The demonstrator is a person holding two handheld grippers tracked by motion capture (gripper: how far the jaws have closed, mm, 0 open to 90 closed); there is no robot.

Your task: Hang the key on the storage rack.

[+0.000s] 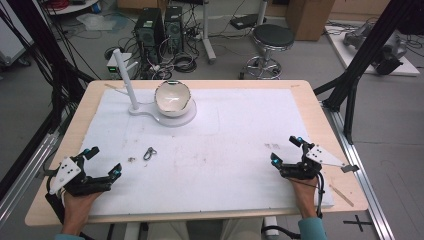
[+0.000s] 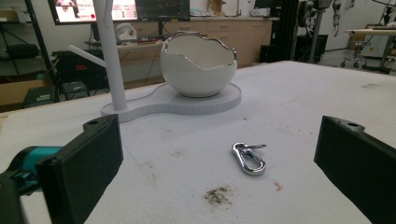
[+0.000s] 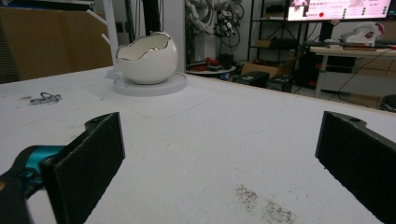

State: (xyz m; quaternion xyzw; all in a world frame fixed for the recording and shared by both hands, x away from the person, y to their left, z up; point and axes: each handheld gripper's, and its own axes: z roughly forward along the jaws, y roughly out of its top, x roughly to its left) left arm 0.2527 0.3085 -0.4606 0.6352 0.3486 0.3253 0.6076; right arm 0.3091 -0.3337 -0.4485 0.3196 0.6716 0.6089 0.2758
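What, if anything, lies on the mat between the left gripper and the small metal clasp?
Nothing visible does. The left gripper is open and the clasp lies just ahead of its jaws on bare white mat, apart from a faint dirt smudge.

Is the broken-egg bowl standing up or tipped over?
Standing up. The bowl sits with its jagged opening facing upward on the round white stand.

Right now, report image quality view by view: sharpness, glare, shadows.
High view: even light, soft focus, the metal clip small and indistinct. Left gripper view: clip sharp with bright glints, near jaws blurred. Right gripper view: egg-shaped bowl fairly crisp, monitor overexposed, shadows faint.
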